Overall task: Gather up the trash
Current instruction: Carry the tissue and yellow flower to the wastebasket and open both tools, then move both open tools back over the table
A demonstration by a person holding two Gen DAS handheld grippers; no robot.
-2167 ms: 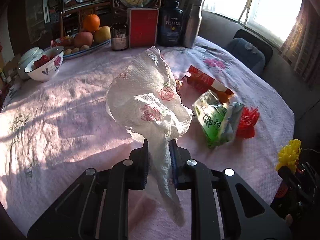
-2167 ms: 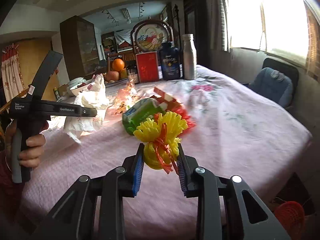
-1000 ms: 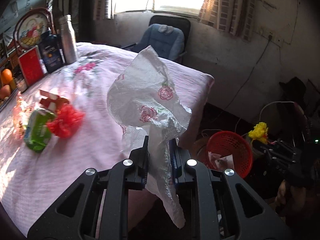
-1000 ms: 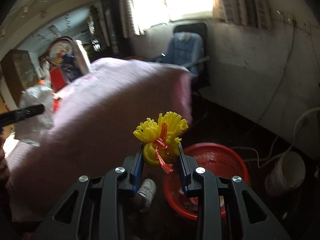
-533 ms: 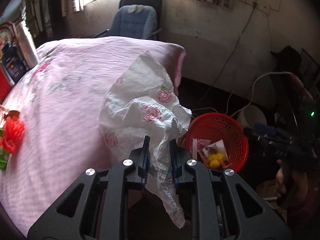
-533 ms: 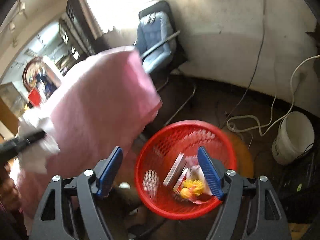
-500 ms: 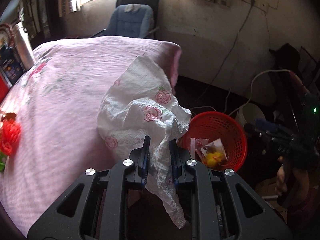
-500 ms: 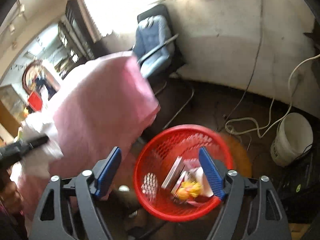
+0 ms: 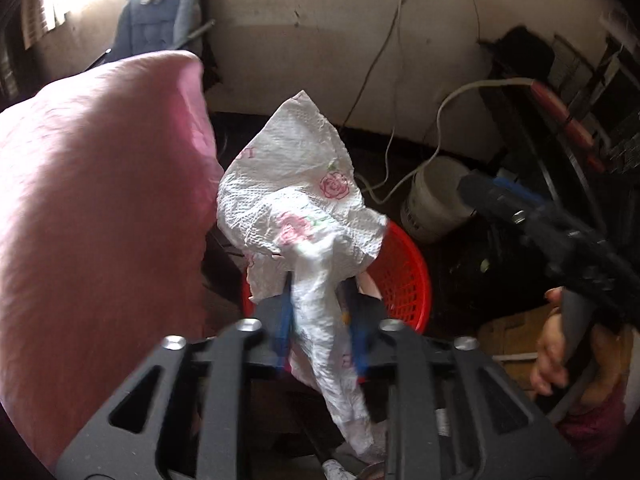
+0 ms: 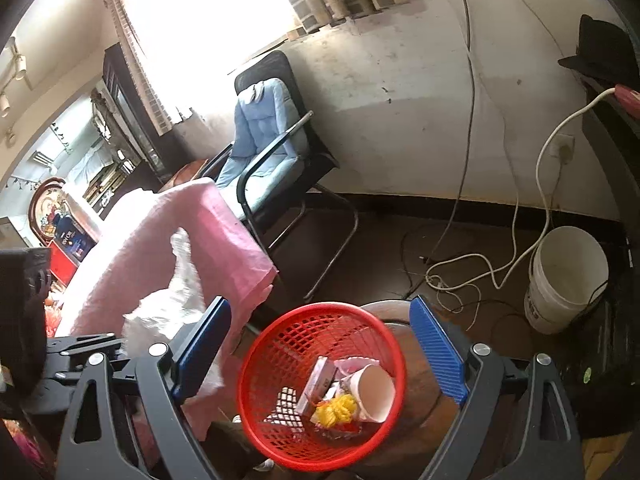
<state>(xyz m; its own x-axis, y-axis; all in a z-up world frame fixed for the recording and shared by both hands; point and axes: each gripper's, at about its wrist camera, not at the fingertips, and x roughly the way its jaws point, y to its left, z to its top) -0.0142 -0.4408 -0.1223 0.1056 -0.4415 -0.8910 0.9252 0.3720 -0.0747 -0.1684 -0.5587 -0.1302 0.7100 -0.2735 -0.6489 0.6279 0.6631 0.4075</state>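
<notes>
A crumpled white paper napkin (image 9: pixel 296 200) with pink roses hangs between the jaws of my left gripper (image 9: pixel 318 312), right over the red mesh basket (image 9: pixel 404 276). The jaws are opening: the pads stand apart and the napkin's twisted tail sags loose between them. In the right wrist view my right gripper (image 10: pixel 320 312) is spread wide with nothing in it, its jaws still opening, above the basket (image 10: pixel 280 344) on the floor. A yellow pompom (image 10: pixel 335 410) lies in the basket beside a paper cup (image 10: pixel 372 388) and small cartons. The napkin (image 10: pixel 176 300) shows at the left there.
The table's pink cloth (image 9: pixel 100 200) hangs close on the basket's left. A blue padded chair (image 10: pixel 264 140) stands behind, a white bucket (image 10: pixel 560 280) to the right, and loose cables (image 10: pixel 460 272) cross the dark floor. A person's hand (image 9: pixel 552 356) holds the right gripper's handle.
The right gripper opened and the yellow pompom dropped into the red basket. The left gripper swung off the table to above the basket, and its jaws have parted around the napkin.
</notes>
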